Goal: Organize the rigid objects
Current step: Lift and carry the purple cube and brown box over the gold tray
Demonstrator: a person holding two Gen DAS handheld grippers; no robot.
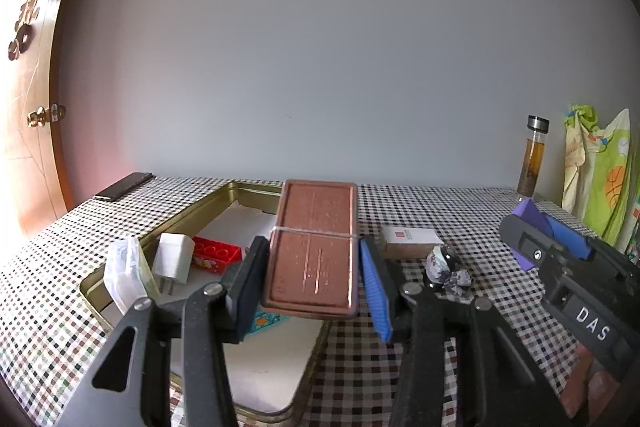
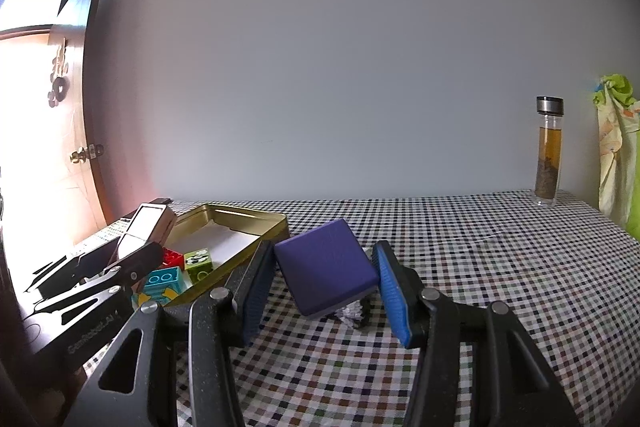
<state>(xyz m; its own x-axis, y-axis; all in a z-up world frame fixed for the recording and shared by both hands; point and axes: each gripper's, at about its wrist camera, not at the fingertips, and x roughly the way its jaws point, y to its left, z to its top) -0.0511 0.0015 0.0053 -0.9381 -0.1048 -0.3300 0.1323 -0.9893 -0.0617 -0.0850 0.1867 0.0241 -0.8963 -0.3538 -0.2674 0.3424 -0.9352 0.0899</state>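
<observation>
Copper-brown tin, flat and rectangular with a thin band across its middle, sits clamped between the pads of your left gripper, tilted up and hanging over the near right edge of the gold tray. Inside that tray, ahead and to the left of your left fingers, you have a white charger plug standing against a red toy brick, with a clear plastic packet leaning on the tray's near rim. Just right of your left gripper, on the checkered tablecloth, lie a small white-and-tan box and a crumpled foil wrapper.

Your right gripper pinches a purple square case, held tilted above the cloth, its corners pressed between the two pads. Left of your right fingers the tray also holds a teal brick and a green brick. Far ahead and to the right of both grippers, a glass bottle of amber tea stands near the wall. A dark phone lies at the table's far left corner, beyond the tray.
</observation>
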